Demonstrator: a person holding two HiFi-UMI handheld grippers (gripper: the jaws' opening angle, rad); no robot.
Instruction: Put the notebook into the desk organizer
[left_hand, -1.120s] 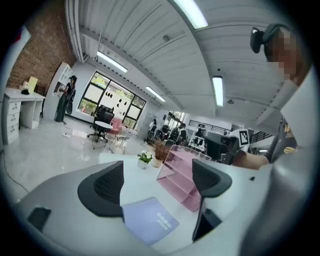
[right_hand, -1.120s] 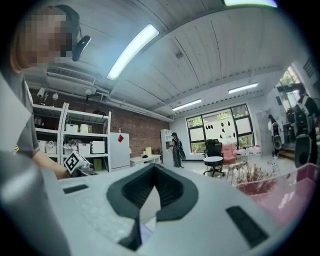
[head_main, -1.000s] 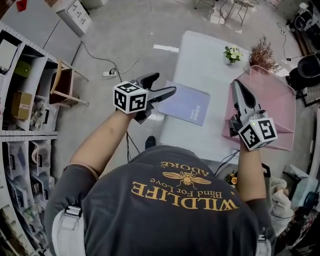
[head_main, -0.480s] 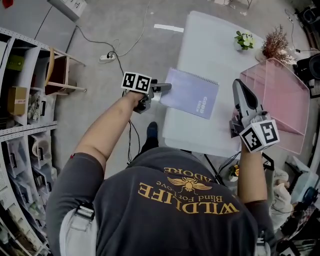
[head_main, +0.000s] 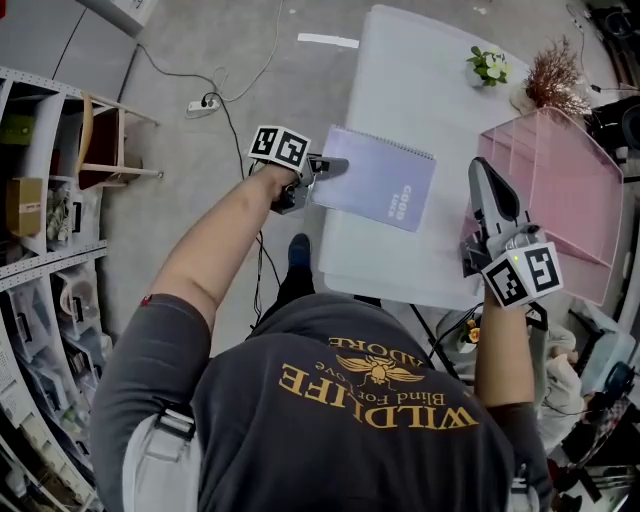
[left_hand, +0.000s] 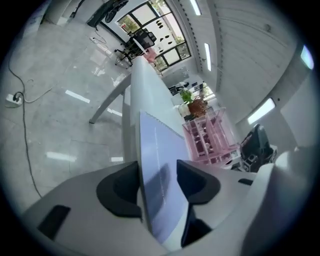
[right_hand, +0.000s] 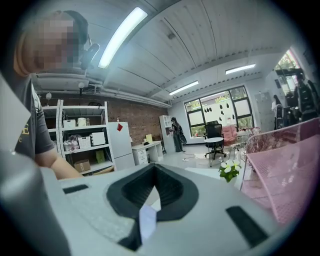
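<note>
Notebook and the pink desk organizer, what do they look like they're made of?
Notebook: paper, with a matte lavender cover and coil binding along one edge. Desk organizer: pink, see-through, finely gridded up close, so probably metal mesh, possibly plastic.

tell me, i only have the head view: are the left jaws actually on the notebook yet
Observer: Not quite. In the left gripper view the notebook stands edge-on between the jaws of the left gripper, which are closing. One pad is at its back face, the other is not yet on the purple cover.
Operator: and the right one, holding anything
Observer: The right gripper view shows the right gripper with its jaws together and nothing gripped that I can see.
Operator: does that view catch the organizer
Observer: Yes. The pink desk organizer fills its right side, with small white flowers just left of it.
</note>
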